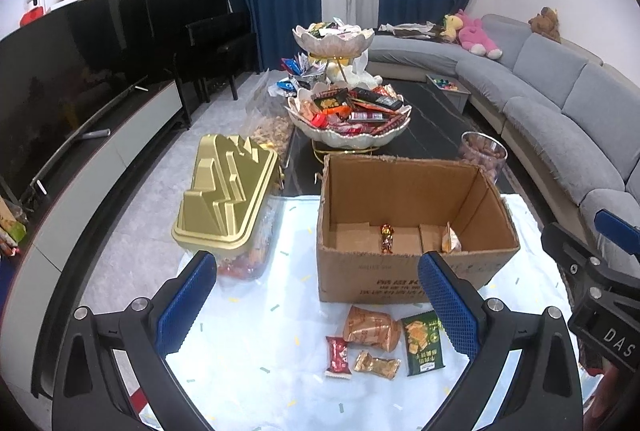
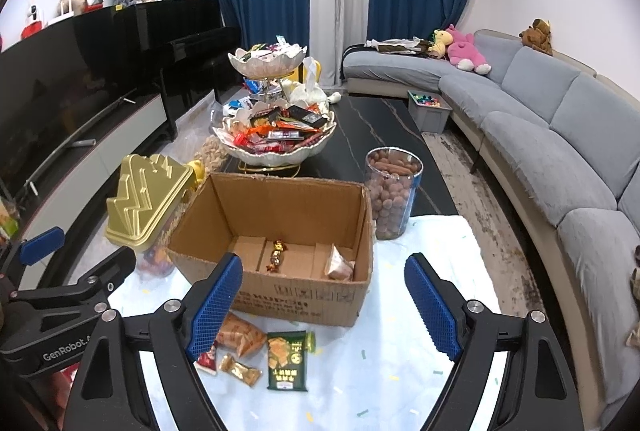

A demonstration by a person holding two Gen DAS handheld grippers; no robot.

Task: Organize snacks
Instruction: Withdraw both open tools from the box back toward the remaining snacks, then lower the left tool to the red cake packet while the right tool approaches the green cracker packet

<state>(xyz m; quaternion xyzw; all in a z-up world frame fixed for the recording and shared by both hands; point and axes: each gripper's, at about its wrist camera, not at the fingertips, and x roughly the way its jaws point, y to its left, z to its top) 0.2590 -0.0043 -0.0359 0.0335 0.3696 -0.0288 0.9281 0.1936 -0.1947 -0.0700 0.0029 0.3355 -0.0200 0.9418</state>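
Both grippers empty, fingers spread wide. Four loose packets lie on the white tabletop before the brown cardboard box. The green rectangular snack packet, long axis toward the box, sits nearest the right gripper, ahead and below; the left gripper hovers over the same cluster.

left gripper — jaws spread wide, nothing between the blue pads | right gripper — jaws spread wide, empty | both level, side by side, pointing forward
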